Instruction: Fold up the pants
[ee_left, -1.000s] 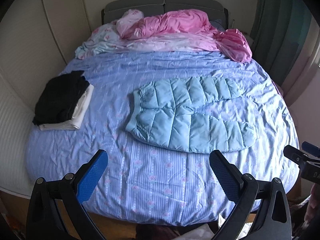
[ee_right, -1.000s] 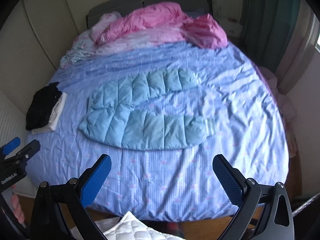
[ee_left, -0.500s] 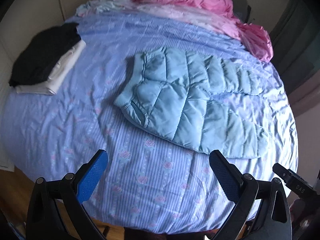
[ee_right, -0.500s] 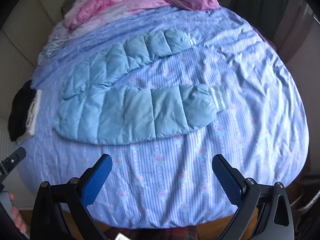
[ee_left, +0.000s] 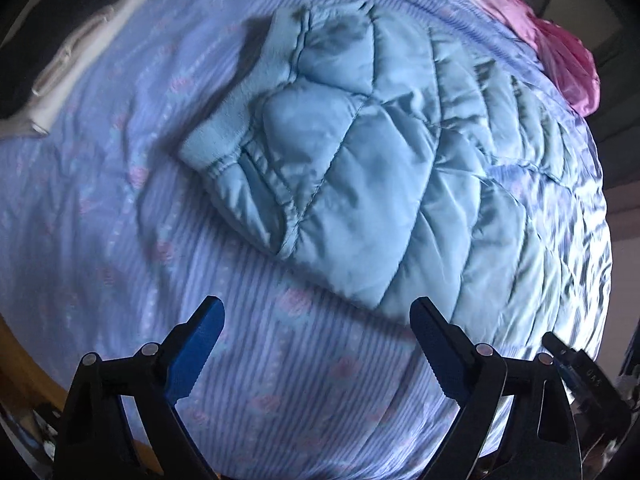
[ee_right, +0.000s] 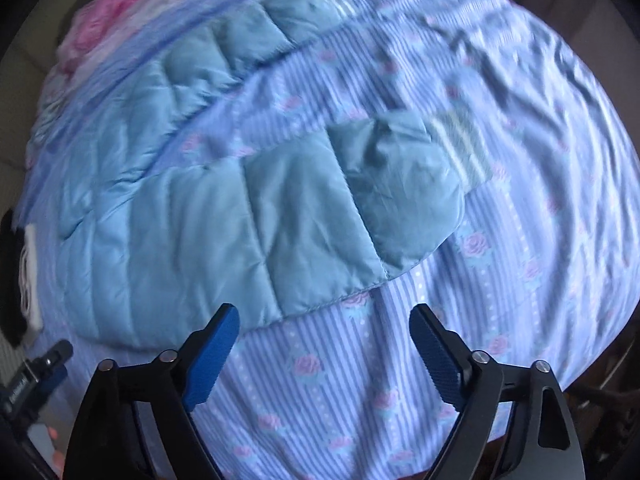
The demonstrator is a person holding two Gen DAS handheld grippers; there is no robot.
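Observation:
Light blue quilted pants (ee_left: pixel 360 168) lie flat on the bed, waistband toward the left, legs running right. My left gripper (ee_left: pixel 316 332) is open and empty, just short of the pants' near edge below the waist. In the right wrist view the pants (ee_right: pixel 224 220) show both legs; the near leg's cuff (ee_right: pixel 460 148) has pale stripes. My right gripper (ee_right: pixel 324 336) is open and empty, its left finger at the near leg's lower hem.
The bed has a blue striped sheet with pink roses (ee_left: pixel 280 380). A folded stack of black and white clothes (ee_left: pixel 60 64) lies at the far left. A pink duvet (ee_left: pixel 560 48) is bunched at the head of the bed.
Both grippers have moved down and forward toward the pants, which now fill much more of each view. Both stay open.

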